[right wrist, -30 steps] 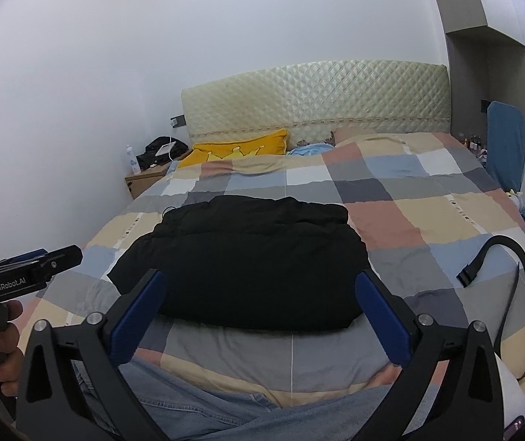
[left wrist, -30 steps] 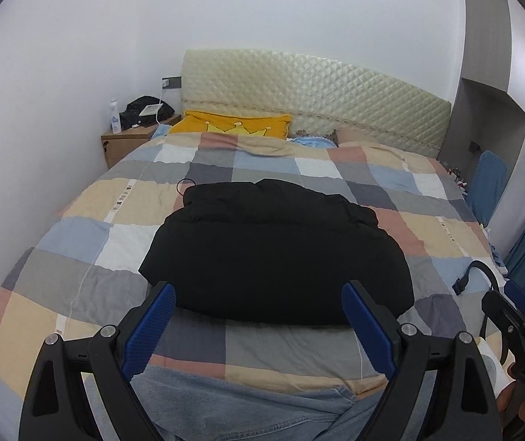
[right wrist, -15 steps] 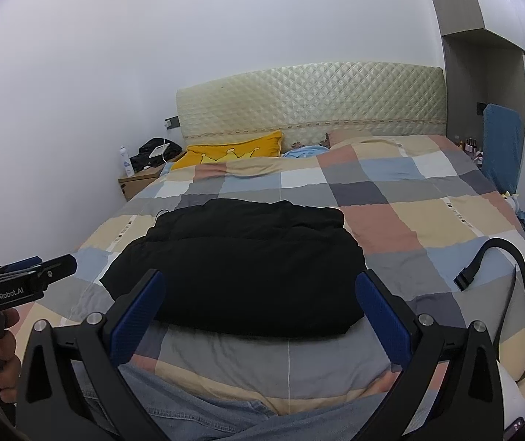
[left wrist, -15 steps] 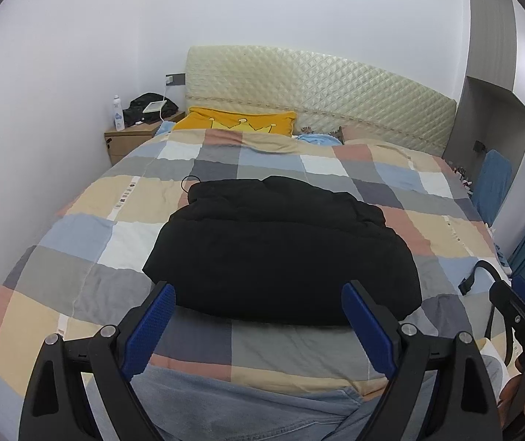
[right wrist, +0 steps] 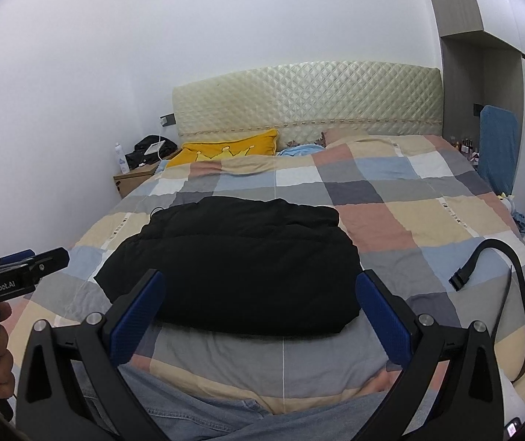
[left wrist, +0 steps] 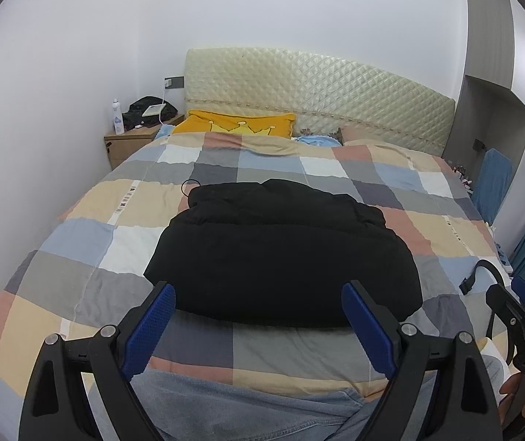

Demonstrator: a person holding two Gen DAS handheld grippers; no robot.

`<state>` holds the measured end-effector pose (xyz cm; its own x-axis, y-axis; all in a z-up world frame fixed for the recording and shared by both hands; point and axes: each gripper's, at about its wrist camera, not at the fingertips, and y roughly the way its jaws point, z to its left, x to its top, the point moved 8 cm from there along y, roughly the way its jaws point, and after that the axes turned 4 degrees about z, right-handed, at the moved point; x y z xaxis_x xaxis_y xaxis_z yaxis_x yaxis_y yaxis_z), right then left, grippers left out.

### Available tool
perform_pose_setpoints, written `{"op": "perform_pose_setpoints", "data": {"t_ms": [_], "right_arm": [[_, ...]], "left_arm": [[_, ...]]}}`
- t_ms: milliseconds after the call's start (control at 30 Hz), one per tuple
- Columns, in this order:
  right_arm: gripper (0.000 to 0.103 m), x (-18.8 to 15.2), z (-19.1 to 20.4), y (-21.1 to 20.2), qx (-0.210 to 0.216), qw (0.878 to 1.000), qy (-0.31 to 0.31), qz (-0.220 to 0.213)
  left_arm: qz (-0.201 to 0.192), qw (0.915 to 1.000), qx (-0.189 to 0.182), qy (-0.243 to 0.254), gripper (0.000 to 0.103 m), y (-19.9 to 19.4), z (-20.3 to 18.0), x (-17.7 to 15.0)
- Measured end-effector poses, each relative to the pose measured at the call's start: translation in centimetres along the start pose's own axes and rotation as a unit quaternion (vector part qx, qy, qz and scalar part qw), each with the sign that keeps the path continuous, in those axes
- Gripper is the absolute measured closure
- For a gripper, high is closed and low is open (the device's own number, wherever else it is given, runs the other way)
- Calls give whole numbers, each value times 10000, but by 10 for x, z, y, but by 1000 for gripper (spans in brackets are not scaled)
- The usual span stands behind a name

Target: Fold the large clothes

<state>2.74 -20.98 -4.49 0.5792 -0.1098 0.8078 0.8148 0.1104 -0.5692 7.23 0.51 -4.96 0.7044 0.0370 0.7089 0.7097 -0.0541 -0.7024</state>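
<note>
A black puffy jacket (left wrist: 281, 253) lies folded into a compact block on the checked bedspread (left wrist: 78, 286); it also shows in the right wrist view (right wrist: 236, 264). My left gripper (left wrist: 259, 327) is open and empty, held above the bed's near edge just short of the jacket. My right gripper (right wrist: 259, 316) is open and empty too, at the same near edge. Each gripper shows at the side of the other's view: the right one (left wrist: 520, 316) and the left one (right wrist: 23, 272).
A black strap with a buckle (right wrist: 501, 268) lies on the bed to the right. A yellow pillow (left wrist: 236, 126) and quilted headboard (left wrist: 317, 95) are at the far end. A nightstand (left wrist: 130, 143) stands far left. My jeans-clad legs (right wrist: 225, 419) are below.
Both views have tilted slightly, so the bed and jacket sit a little lower in frame. The jacket has not moved and both grippers stay open.
</note>
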Motion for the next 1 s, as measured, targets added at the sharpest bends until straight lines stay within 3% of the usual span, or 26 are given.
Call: {"op": "perform_pose_setpoints", "data": {"t_ms": [533, 1000], "right_arm": [[0, 3, 2, -3, -63, 9999, -96, -40], [0, 1, -5, 2, -106, 9999, -26, 4]], "left_arm": [[-90, 9999, 40, 21, 11, -12, 9, 11], [58, 10000, 20, 55, 11, -1, 5, 10]]}}
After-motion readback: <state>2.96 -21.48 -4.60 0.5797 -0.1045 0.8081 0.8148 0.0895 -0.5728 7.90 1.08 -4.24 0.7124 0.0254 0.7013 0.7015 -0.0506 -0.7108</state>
